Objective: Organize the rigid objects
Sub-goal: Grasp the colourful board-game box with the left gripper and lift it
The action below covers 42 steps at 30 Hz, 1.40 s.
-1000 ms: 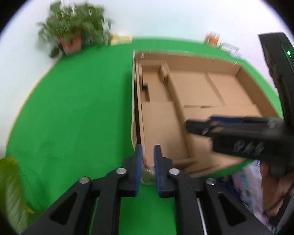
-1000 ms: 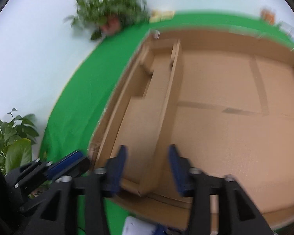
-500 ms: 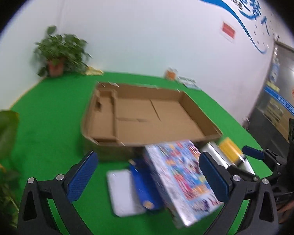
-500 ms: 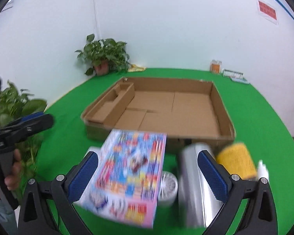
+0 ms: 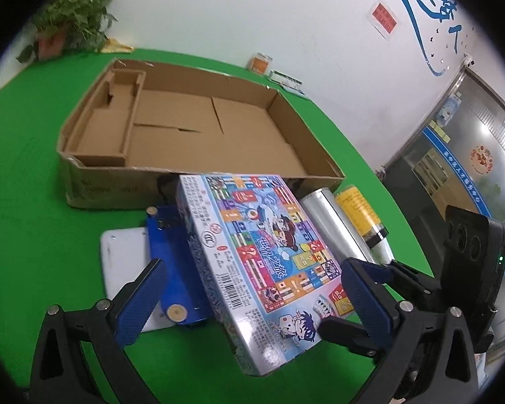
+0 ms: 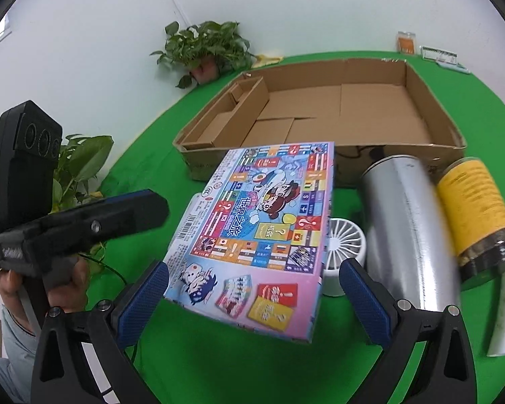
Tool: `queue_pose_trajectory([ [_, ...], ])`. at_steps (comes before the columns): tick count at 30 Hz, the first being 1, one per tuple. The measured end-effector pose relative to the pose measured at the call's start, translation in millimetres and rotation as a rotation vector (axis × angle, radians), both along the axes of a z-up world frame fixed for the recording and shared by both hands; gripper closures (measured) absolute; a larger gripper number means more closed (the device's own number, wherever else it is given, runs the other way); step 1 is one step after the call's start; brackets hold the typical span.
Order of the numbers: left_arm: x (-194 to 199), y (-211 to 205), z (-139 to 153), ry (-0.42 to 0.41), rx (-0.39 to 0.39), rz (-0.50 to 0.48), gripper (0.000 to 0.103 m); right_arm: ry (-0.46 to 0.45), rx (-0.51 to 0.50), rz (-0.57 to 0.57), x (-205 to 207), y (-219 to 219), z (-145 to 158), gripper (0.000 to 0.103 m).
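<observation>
- Pulling back from the cardboard box (image 5: 192,128): a second ago both wrist cams were down at its left compartments, now both look at the pile in front of it.
- Left gripper (image 5: 252,296) went from nearly closed to spread wide, holding nothing.
- Right gripper (image 6: 252,296) also wide and holding nothing.
- Board game box (image 6: 262,229) lies tilted on top of the pile, between each gripper's fingers but apart from them.
- Cardboard box looks empty; judging the game box is the next pick, nothing sorted yet.
</observation>
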<state>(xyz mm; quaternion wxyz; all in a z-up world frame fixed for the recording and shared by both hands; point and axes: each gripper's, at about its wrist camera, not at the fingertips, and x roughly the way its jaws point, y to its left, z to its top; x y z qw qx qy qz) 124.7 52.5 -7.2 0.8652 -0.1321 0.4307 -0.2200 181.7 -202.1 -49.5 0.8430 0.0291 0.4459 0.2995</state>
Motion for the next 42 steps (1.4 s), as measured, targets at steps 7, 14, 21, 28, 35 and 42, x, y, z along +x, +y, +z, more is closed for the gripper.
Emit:
queue_pose_trajectory([
  [7, 18.5, -1.6, -34.7, 0.146, -0.061, -0.05, 0.015, 0.029, -0.072, 0.005, 0.9, 23.0, -17.0, 0.003],
  [14, 5.7, -3.2, -45.0, 0.154, 0.001, -0.05, 0.02, 0.025, -0.099, 0.027, -6.6, 32.9, -21.3, 0.003],
  [21, 2.1, 9.6, -43.7, 0.139, -0.035, -0.026, 0.036, 0.024, -0.082, -0.019, 1.6, 33.5, -26.1, 0.0],
  [28, -11.1, 5.7, -32.6, 0.049, 0.029, -0.013, 0.042, -0.028, -0.089, -0.055, -6.4, 38.9, -30.1, 0.0],
  [35, -23.7, 1.5, -18.6, -0.044, 0.086, 0.005, 0.042, -0.087, -0.038, -0.11, -21.3, 32.1, -19.8, 0.009],
  [42, -31.8, 1.9, 12.6, -0.145, 0.084, 0.037, 0.042, -0.193, -0.045, -0.111, -31.1, 34.4, 15.1, 0.012],
])
